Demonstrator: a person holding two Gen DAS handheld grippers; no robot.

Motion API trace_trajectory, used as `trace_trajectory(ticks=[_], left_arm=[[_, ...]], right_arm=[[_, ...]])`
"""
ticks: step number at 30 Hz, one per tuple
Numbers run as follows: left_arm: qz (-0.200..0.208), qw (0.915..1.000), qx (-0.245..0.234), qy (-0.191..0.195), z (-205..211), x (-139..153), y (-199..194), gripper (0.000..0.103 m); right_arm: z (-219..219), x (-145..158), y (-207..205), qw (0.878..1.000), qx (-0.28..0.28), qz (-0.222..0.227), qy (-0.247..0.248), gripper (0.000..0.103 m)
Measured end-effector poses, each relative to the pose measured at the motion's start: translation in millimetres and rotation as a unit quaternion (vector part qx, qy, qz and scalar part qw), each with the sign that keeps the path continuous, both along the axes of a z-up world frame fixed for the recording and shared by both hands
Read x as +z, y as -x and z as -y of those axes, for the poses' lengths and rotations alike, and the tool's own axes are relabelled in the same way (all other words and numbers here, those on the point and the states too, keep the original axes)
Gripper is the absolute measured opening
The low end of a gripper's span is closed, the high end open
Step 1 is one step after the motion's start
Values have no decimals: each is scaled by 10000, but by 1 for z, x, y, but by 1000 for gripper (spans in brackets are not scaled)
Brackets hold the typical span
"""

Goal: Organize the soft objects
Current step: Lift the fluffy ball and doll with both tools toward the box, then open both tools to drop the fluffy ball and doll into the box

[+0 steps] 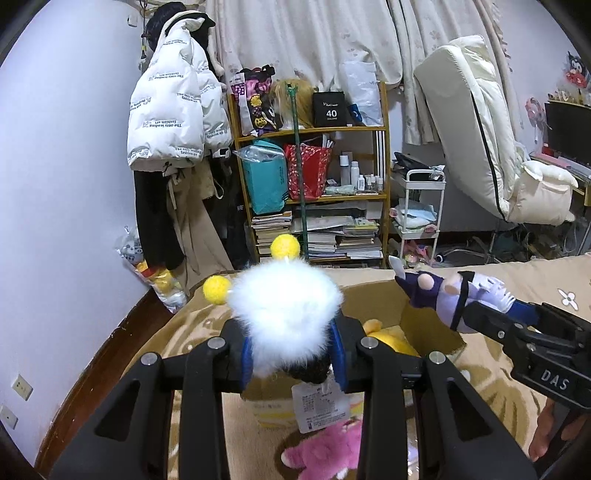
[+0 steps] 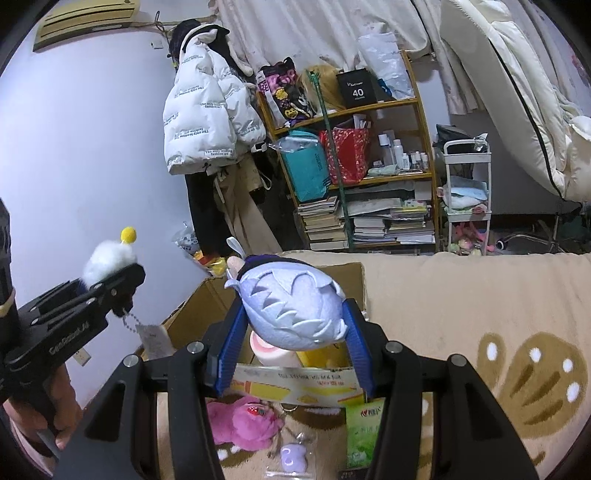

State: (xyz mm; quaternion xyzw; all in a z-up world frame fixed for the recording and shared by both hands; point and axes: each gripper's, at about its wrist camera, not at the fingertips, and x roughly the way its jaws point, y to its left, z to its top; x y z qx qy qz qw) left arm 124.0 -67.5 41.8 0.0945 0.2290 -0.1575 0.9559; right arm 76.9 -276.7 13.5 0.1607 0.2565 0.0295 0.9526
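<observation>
Left wrist view: white fluffy toy (image 1: 286, 317) hides cardboard box (image 1: 388, 302) (mostly).

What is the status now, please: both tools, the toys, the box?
Left tool shut on white fluffy toy. Right tool shut on lilac-haired plush doll. Both held above open cardboard box. Pink plush lies on blanket before box; nothing blocking.

I see white puffer jacket (image 1: 173, 107) hanging at 11 o'clock against pale wall. Wooden shelf unit (image 1: 384, 162) at 12: teal bag (image 1: 266, 181) beside red gift bag (image 1: 308, 170), book stacks (image 1: 332, 236) beneath. White trolley (image 1: 421, 206) at 1 o'clock. Folded mattress (image 1: 476, 122) leaning at 2, curtain (image 1: 314, 33) behind.
</observation>
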Motion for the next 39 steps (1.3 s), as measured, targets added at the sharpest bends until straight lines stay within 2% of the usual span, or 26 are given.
trace_trajectory(ticks=[9,18,26,31,35,39], left_arm=[[-123,9996,15,-246,13,-22,-29,32],[-580,9978,-36,-319,19,-55,-52,32],[-1146,9928,94,-335,15,-82,-76,33],[-1205,9920,197,-318,10,-85,-78,34],[-1343,9901,207,-358,8,-89,-78,35],[-1426,9886,241,-409,6,-92,-76,35]], right_arm=[[2,-11,-30,9999,117,-103,33,55],[2,-41,-46,9987,206,-421,-178,55],[5,-46,-48,9984,232,-439,-254,56],[-4,-46,-49,9975,503,-384,-329,56],[-16,-51,-53,9967,565,-569,-129,58],[-14,-58,-55,9956,556,-714,-261,60]])
